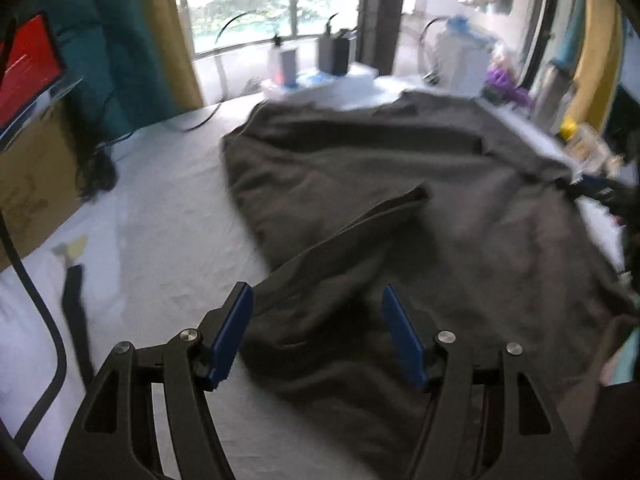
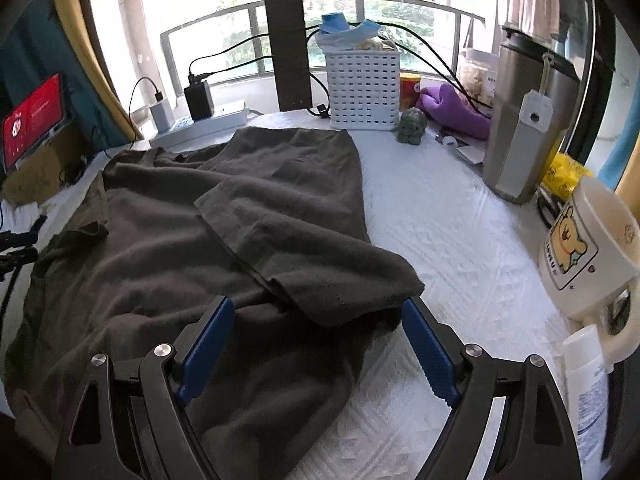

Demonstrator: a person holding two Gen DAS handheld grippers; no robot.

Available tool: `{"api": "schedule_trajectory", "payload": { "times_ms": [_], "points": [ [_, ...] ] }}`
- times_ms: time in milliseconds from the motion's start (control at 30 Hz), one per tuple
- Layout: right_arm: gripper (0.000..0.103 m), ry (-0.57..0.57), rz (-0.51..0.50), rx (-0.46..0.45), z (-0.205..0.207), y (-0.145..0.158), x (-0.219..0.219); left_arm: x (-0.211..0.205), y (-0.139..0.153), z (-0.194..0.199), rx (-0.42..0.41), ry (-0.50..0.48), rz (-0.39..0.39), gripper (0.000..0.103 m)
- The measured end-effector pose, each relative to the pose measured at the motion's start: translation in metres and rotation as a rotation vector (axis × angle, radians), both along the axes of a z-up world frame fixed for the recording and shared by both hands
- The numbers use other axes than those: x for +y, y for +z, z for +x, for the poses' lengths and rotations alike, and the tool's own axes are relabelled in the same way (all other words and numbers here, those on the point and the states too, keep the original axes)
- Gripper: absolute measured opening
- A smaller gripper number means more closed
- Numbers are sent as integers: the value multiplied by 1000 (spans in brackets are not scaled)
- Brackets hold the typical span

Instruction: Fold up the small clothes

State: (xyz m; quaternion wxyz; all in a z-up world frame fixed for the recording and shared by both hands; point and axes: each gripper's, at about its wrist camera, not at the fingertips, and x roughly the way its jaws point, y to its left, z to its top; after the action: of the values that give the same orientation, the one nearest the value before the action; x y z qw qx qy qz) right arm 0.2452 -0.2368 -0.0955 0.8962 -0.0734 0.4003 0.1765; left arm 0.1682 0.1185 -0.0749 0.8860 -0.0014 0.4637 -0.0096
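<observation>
A dark grey-brown soft knit garment (image 1: 400, 208) is spread, rumpled, over most of the white textured worktop (image 2: 440, 216). At its left side a loose sleeve or flap (image 1: 380, 216) is seen lying folded inward, and the left gripper (image 1: 318, 336) is held just above the garment's near left edge with its blue-padded fingers (image 1: 234, 340) apart and nothing between them. Toward the right, a second flap (image 2: 304, 240) is laid diagonally across the body of the garment, its hemmed corner reaching the near right edge. The right gripper (image 2: 316, 344) is poised over that corner, fingers spread wide and empty.

Along the worktop's far and right edges a white perforated plastic basket (image 2: 364, 88), a tall steel flask (image 2: 524, 120) and a cream cartoon-printed mug (image 2: 584, 248) are stood, well clear of the cloth.

The fabric is judged light, limp and slightly fuzzy, so it is unlikely to slip but will sag and drag if lifted by one point. A hold is best taken at hemmed edges or corners, where the doubled cloth gives the pads something firm to pinch.
</observation>
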Motion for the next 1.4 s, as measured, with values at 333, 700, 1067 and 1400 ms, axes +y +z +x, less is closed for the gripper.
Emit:
{"api": "schedule_trajectory", "payload": {
  "times_ms": [333, 700, 1067, 1400],
  "points": [
    [86, 3, -129, -65, -10, 2, 1, 34, -23, 2, 46, 132, -119, 67],
    [22, 102, -220, -52, 9, -23, 28, 8, -5, -5, -50, 68, -78, 11],
    [11, 180, -159, -41, -5, -2, 46, -45, 14, -17, -54, -101, -5, 11],
    [11, 234, -116, 29, -25, -13, 63, -44, 22, -42, -65, -145, 3, 13]
  ]
}}
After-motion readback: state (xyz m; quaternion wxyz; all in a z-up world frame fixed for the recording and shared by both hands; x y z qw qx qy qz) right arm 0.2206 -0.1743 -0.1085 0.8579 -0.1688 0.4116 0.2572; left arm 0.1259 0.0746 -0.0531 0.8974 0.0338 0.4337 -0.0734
